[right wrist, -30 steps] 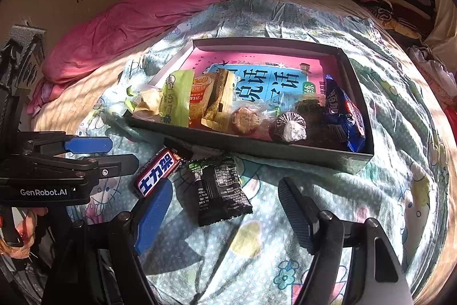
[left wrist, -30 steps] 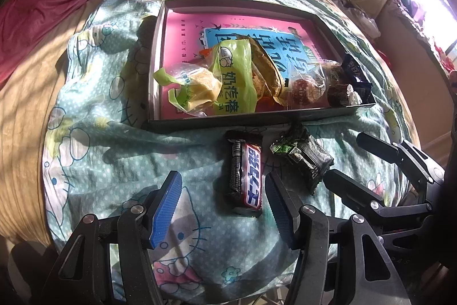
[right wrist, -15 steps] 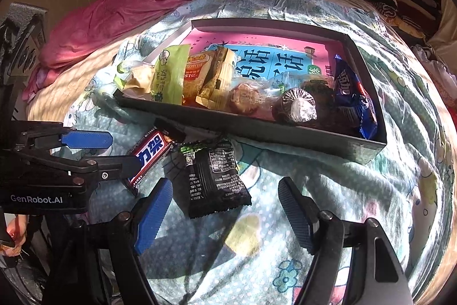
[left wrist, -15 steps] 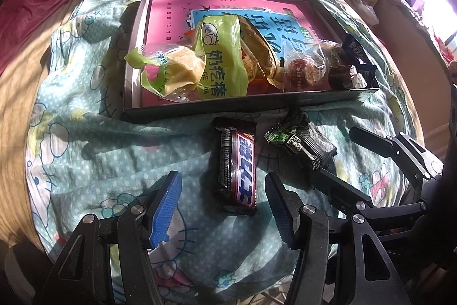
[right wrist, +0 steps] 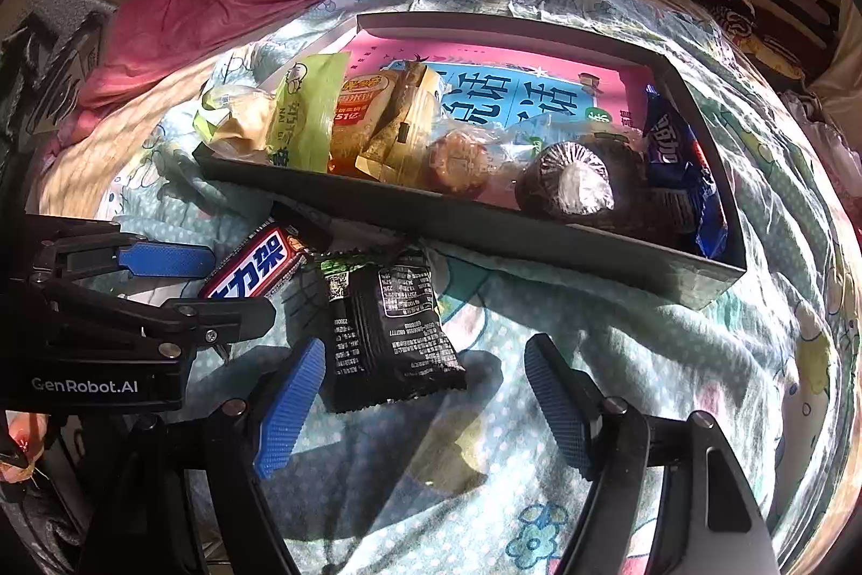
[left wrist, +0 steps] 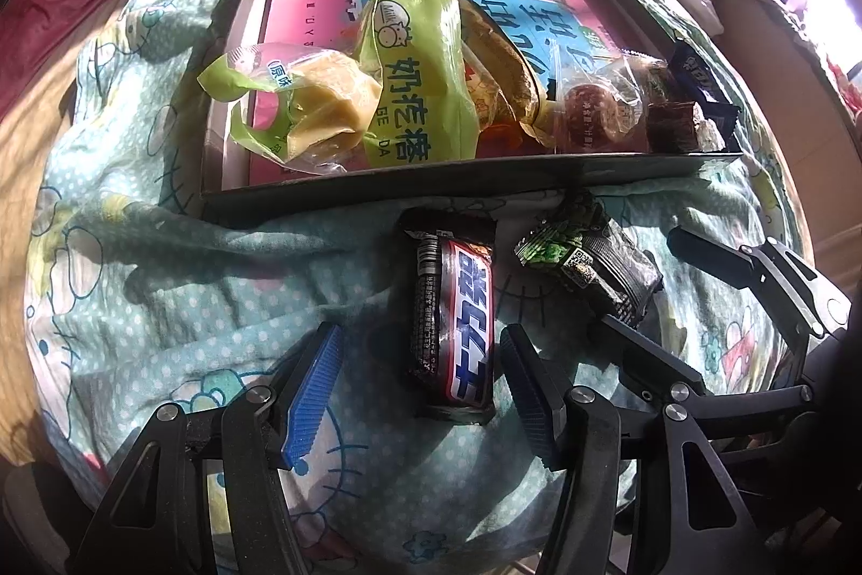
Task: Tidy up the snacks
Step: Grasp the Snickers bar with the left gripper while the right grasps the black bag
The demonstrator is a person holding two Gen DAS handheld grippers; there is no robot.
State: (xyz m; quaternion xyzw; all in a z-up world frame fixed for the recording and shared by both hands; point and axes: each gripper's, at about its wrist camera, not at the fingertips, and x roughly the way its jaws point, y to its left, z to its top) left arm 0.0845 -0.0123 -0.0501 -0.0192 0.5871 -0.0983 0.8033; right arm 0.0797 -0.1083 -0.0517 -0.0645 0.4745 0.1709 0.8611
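Both tongs stand open over the bed's patterned sheet (left wrist: pixel 134 295), holding nothing. Left tongs (left wrist: pixel 420 381) straddle the chocolate bar (left wrist: pixel 458 321), whose near end lies between the blue pads without touching either. Right tongs (right wrist: pixel 425 392) hang around the black snack packet (right wrist: pixel 388 327), clear of its sides. Bar and packet lie side by side just outside the grey box (right wrist: pixel 539 230), which holds the other wrapped snacks.
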